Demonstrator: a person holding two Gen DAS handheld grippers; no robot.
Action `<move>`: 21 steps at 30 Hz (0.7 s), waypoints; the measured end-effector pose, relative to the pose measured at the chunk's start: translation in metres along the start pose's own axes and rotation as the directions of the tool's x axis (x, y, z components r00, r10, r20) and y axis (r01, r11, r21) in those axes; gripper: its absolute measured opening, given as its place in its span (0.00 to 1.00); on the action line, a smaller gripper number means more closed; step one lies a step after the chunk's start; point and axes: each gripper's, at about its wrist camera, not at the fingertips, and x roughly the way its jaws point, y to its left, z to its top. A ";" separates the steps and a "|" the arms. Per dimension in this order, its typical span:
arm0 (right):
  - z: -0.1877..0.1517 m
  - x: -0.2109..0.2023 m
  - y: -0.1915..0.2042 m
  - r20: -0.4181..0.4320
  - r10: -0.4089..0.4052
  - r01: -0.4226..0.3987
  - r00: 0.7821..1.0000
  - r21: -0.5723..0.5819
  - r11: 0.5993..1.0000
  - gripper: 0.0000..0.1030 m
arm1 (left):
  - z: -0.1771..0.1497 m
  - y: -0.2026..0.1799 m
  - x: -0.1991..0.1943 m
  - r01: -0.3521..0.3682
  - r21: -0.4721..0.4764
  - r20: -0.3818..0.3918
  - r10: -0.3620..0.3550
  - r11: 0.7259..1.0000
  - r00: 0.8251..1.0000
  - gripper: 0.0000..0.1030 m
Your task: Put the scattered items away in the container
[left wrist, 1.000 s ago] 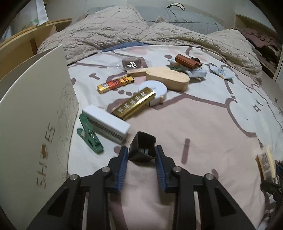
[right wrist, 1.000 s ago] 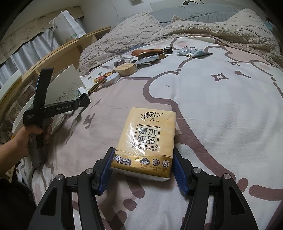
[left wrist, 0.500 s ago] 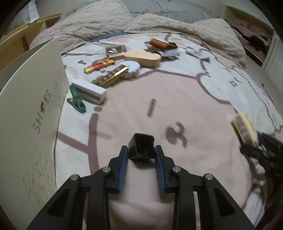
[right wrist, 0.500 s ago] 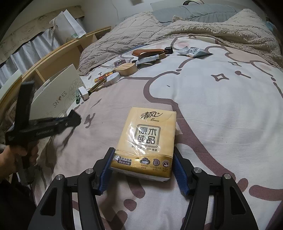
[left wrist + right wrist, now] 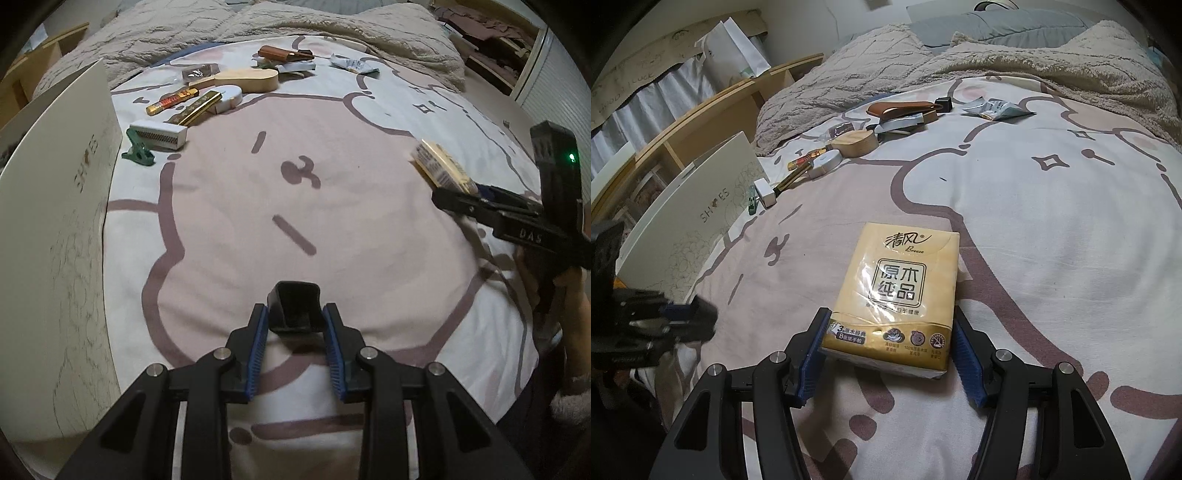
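Clearly, from the left wrist view, the left gripper [image 5: 295, 325] has its blue pads [image 5: 258, 350] pressed on both sides of a small black open-topped holder [image 5: 294, 308], jaws narrowed to its width, carried above the patterned bedsheet [image 5: 332, 229]. The container, a white shoe box [image 5: 55, 221], stands at the left edge of the view, only its outer wall showing. Near its far corner lie a green clip [image 5: 138, 149], a white block [image 5: 159, 134] and a gold bar [image 5: 195, 110], with more items beyond. To do this step well, I judge the holder should be lifted over the box wall before the jaws let go, since the opening is hidden from here.

From the right wrist view, the right gripper [image 5: 890, 354] has its jaws fairly wide, set around the near end of a yellow tissue pack [image 5: 897, 291] that looks to rest on the sheet. The right-hand pad seems to touch the pack, the left one to sit just at its edge, so a firm grip is likely but not certain. The box [image 5: 701, 218] stands well apart on the left, and the left gripper [image 5: 676, 317] shows blurred in front of it. A steady squeeze before lifting would keep the soft pack from slipping.
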 end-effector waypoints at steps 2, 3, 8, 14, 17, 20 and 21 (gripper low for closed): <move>0.000 0.000 -0.001 0.002 0.007 -0.007 1.000 0.002 1.000 0.64 | -0.002 0.002 0.002 0.008 -0.031 0.012 -0.008 1.000 1.000 0.29; 0.000 0.000 -0.002 0.001 0.022 -0.022 1.000 0.007 1.000 0.65 | -0.002 0.003 0.003 0.014 -0.049 0.017 -0.013 0.999 1.000 0.29; -0.001 -0.003 -0.002 0.006 0.045 -0.045 0.999 0.020 0.999 0.68 | -0.005 0.006 0.001 0.034 -0.091 0.049 -0.030 0.995 0.998 0.29; -0.002 -0.009 0.011 -0.007 -0.049 0.049 0.999 -0.005 0.999 0.68 | -0.009 0.006 -0.001 0.063 -0.113 0.083 -0.054 0.992 0.995 0.41; -0.006 -0.014 0.021 -0.014 -0.116 0.115 0.993 -0.041 0.992 0.68 | -0.009 0.002 -0.002 0.083 -0.109 0.085 -0.073 0.991 0.994 0.56; -0.010 -0.021 0.024 -0.026 -0.113 0.113 0.993 -0.020 0.993 0.68 | -0.009 -0.001 -0.002 0.079 -0.106 0.078 -0.071 0.991 0.994 0.59; -0.010 -0.023 0.023 -0.030 -0.106 0.106 0.994 -0.005 0.994 0.68 | -0.009 -0.001 -0.002 0.080 -0.109 0.077 -0.072 0.991 0.994 0.59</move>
